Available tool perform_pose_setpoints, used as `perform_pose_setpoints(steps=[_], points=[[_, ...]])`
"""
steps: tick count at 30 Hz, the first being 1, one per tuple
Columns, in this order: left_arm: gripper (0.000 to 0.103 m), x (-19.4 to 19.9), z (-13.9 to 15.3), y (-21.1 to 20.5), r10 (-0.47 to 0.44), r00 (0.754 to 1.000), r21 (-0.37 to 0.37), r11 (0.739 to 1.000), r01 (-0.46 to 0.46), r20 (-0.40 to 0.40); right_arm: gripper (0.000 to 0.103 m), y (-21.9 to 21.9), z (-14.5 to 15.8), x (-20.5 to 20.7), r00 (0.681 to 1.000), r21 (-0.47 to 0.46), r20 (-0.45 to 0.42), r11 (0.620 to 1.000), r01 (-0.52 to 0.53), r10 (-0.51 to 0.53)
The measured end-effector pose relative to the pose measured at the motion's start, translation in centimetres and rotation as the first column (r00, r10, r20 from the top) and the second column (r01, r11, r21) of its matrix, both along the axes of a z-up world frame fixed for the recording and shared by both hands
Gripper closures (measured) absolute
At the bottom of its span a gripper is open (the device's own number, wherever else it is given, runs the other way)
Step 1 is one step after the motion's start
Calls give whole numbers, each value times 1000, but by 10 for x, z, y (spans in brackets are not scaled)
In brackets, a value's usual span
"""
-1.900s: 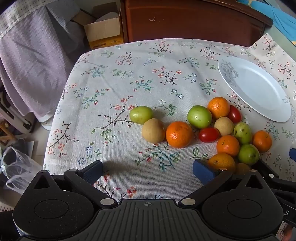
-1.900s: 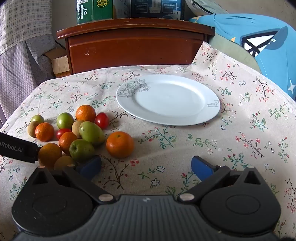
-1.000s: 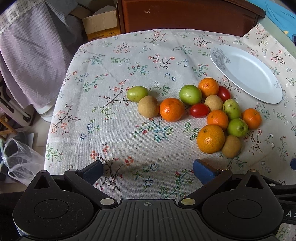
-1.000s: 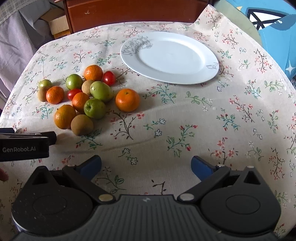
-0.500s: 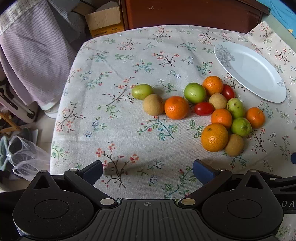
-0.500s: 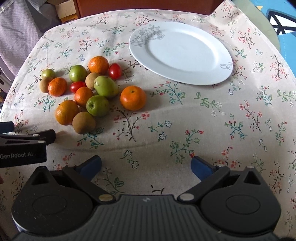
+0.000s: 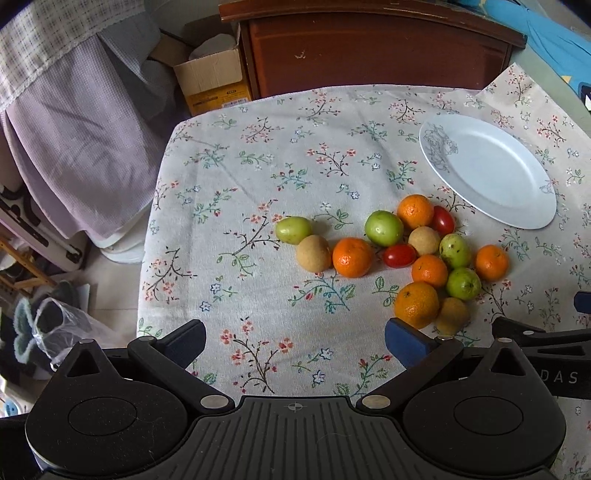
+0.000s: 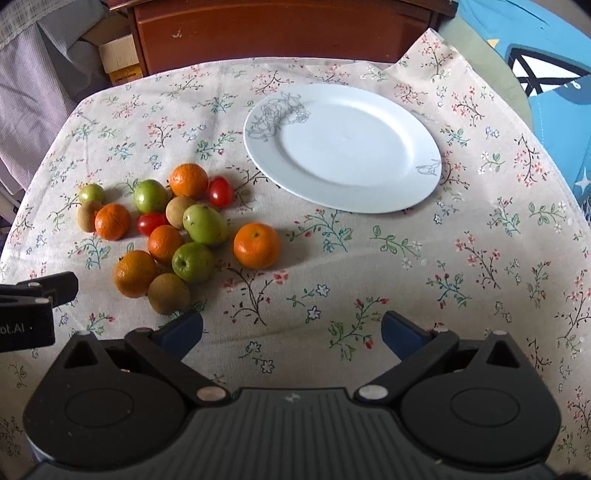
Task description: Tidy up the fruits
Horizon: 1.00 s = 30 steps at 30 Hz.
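Observation:
A cluster of fruits lies on the floral tablecloth [image 7: 258, 177]: several oranges [image 7: 352, 257] [image 8: 256, 245], green fruits [image 7: 383, 228] [image 8: 205, 224], brown fruits [image 7: 314, 253] [image 8: 169, 294] and red tomatoes [image 7: 399, 255] [image 8: 221, 191]. An empty white plate [image 7: 487, 170] [image 8: 343, 147] sits behind and right of them. My left gripper [image 7: 295, 341] is open and empty, above the cloth in front of the fruits. My right gripper [image 8: 291, 332] is open and empty, in front of the plate, right of the fruits. The left gripper also shows at the left edge of the right wrist view [image 8: 37, 295].
A dark wooden cabinet [image 7: 369, 48] [image 8: 280, 29] stands behind the table. A cardboard box [image 7: 210, 81] and a lilac cloth [image 7: 74, 129] are at the back left. A plastic bag [image 7: 55, 328] lies on the floor at left. Blue fabric [image 8: 554, 74] lies at right.
Both grippers rose and pulled back from the fruits, then eased forward and lower again. Both stayed open and empty. The fruits and plate did not move.

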<state>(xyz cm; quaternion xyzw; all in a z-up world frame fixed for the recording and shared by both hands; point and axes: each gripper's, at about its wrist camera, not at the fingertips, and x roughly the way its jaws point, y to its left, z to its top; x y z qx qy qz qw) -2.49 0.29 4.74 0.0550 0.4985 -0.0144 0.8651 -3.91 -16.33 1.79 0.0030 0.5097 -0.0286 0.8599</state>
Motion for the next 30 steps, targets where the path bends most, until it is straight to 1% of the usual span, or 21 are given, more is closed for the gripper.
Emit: perform_pose_setpoints(steps=[5,8,14,30], points=[[0,-2,-4,-2,8,1000,26,1000,-8,8,1,2,3,0,1000,28,1,1000,-3,3],[0,-3,-3,-1,8,1000,10,1000,-9,13,1,5,3,0,1000,32,1,999,-12,12],[0,-3,-5,-2,19,1000,12,1000,-19,10,1,9,3,1,1000,5,12,1000,-20,20],[0,-5,-4,-2,26,999,9,1000,-26,19,3,8,4,0,999,15,17,1000,-27,27]])
